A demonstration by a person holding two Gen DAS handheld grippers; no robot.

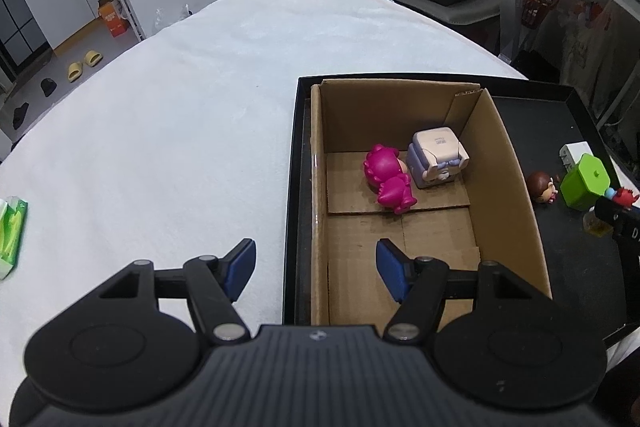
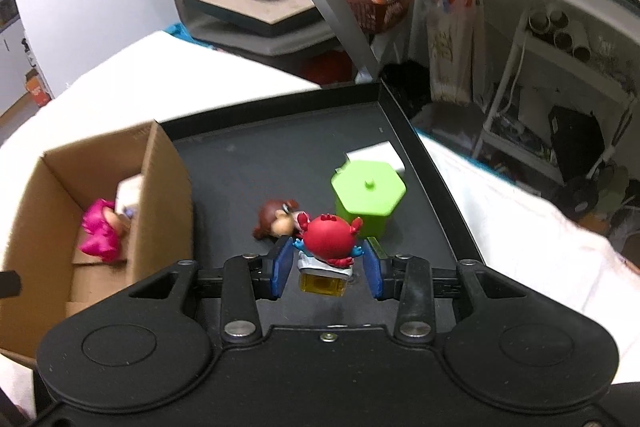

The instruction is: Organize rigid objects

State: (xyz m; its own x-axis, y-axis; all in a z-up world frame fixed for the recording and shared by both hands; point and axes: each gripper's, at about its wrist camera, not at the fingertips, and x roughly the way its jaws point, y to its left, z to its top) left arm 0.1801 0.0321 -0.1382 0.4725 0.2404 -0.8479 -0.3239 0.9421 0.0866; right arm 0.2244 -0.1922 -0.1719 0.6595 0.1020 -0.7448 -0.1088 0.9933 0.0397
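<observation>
Toys are partly sorted: two lie in the cardboard box (image 1: 508, 163) ahead of the spread, empty left gripper (image 1: 316, 269). Right gripper (image 2: 326, 265) pinches a red crab figure (image 2: 330, 237) (lifted above the black tray (image 2: 256, 155)); two more wait just beyond it.

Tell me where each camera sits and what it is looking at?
Left wrist: sits on the left gripper, looking down into the cardboard box holding a pink doll; its open jaws show.
Right wrist: sits on the right gripper, looking down at the black tray; its jaws grip a red crab toy.
Both see the box, pink doll, tray and green box.
</observation>
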